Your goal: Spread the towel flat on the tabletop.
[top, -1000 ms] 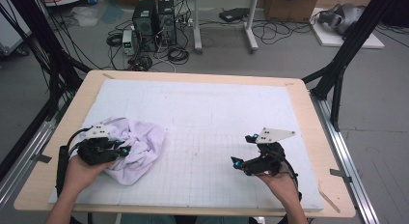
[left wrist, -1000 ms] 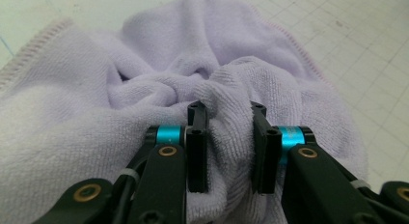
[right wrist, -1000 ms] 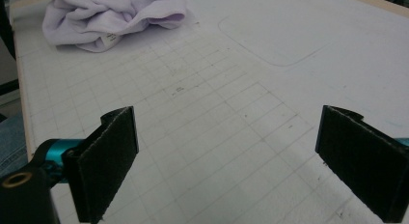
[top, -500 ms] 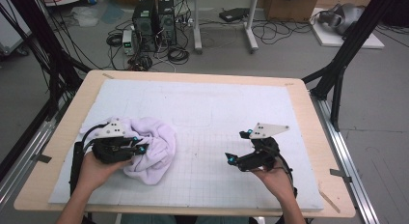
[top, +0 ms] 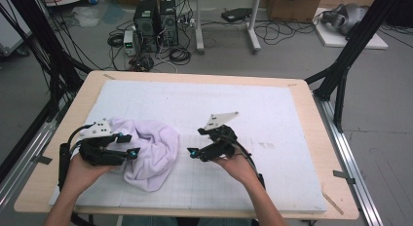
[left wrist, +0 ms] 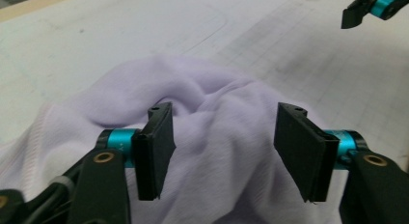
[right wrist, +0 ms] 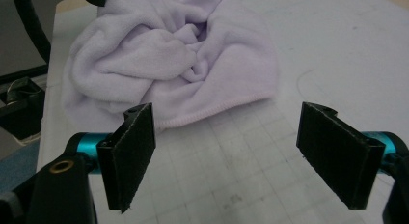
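A crumpled lilac towel (top: 152, 152) lies on the left part of the white gridded mat (top: 272, 114). My left gripper (top: 127, 144) rests at the towel's left edge and points right. Its jaws have just been opening and stand apart in the left gripper view (left wrist: 224, 151), with the towel's folds (left wrist: 212, 103) between and beneath them, not pinched. My right gripper (top: 196, 141) sits just right of the towel and points left at it. Its jaws have just been closing a little but stand wide (right wrist: 236, 156) with only mat between them. The towel's hemmed edge (right wrist: 169, 50) lies just ahead.
The wooden table rim (top: 302, 84) frames the mat. Bare mat stretches to the right and behind the towel. Black frame struts (top: 341, 70) stand at the table's back corners. Beyond the far edge, computers and cables (top: 156, 21) sit on the floor.
My left gripper's jaws have opened and released the towel, which had been pushed right into a tighter bunch. My right hand has slid left, close to the towel.
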The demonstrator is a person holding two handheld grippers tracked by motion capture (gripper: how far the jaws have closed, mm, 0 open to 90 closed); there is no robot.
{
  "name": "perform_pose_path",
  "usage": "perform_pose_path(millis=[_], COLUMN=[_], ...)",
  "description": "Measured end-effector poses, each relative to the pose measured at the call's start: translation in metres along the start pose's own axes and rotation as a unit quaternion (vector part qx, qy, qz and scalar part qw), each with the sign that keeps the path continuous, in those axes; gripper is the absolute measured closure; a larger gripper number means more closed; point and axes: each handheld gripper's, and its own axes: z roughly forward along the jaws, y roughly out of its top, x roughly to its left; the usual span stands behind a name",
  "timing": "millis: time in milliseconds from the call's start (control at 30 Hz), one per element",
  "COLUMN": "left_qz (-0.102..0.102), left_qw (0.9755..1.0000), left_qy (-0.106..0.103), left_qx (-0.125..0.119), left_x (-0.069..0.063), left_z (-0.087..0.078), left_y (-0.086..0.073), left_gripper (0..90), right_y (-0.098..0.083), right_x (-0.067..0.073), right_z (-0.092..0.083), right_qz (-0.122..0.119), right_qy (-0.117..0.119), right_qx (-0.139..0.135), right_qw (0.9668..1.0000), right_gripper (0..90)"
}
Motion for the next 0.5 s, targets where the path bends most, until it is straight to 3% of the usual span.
perform_pose_path(millis=[33,67,133,167,200,233,267,367,400,433,467,500], left_qz=[-0.001,-0.003,-0.004,-0.009,-0.008,-0.009,-0.009,0.004,0.006,0.006,0.005,0.001], left_qw=[1.0,0.9998,0.9992,0.999,0.9989,0.9988,0.9987,0.9984,0.9982,0.9981,0.9981,0.9982], left_qy=[0.001,0.0,0.005,0.006,0.004,0.001,-0.001,0.002,0.003,0.003,0.0,-0.001], left_qx=[0.01,0.018,0.039,0.044,0.047,0.048,0.051,0.057,0.059,0.061,0.062,0.061], left_x=[0.002,0.003,0.006,0.006,0.007,0.008,0.008,0.006,0.005,0.006,0.007,0.008], left_z=[0.003,0.007,0.014,0.018,0.02,0.023,0.025,0.027,0.028,0.029,0.029,0.029], left_y=[-0.003,-0.007,-0.017,-0.022,-0.026,-0.03,-0.033,-0.032,-0.033,-0.033,-0.033,-0.033], left_gripper=[47.3,56.8,59.9,65.8,65.8,71.2,71.2,75.0,75.0,76.5,76.5,78.7], right_y=[0.002,0.003,0.003,0.003,0.003,0.003,0.003,0.001,0.001,0.001,0.001,0.002], right_x=[0.0,0.0,0.0,-0.003,-0.003,-0.003,-0.003,0.0,0.0,0.001,0.001,0.002], right_z=[0.008,0.024,0.032,0.046,0.046,0.061,0.061,0.09,0.09,0.099,0.099,0.103], right_qz=[0.0,-0.003,-0.005,-0.002,-0.002,-0.003,-0.003,-0.022,-0.022,-0.024,-0.024,-0.033], right_qy=[0.005,0.014,0.017,0.021,0.021,0.014,0.014,0.011,0.011,0.015,0.015,0.022], right_qx=[0.005,0.01,0.017,0.029,0.029,0.041,0.041,0.078,0.078,0.078,0.078,0.083], right_qw=[1.0,0.9999,0.9997,0.9993,0.9993,0.9991,0.9991,0.9966,0.9966,0.9965,0.9965,0.9958], right_gripper=[24.0,26.7,27.1,29.0,29.0,29.2,29.2,33.0,33.0,39.0,39.0,51.7])
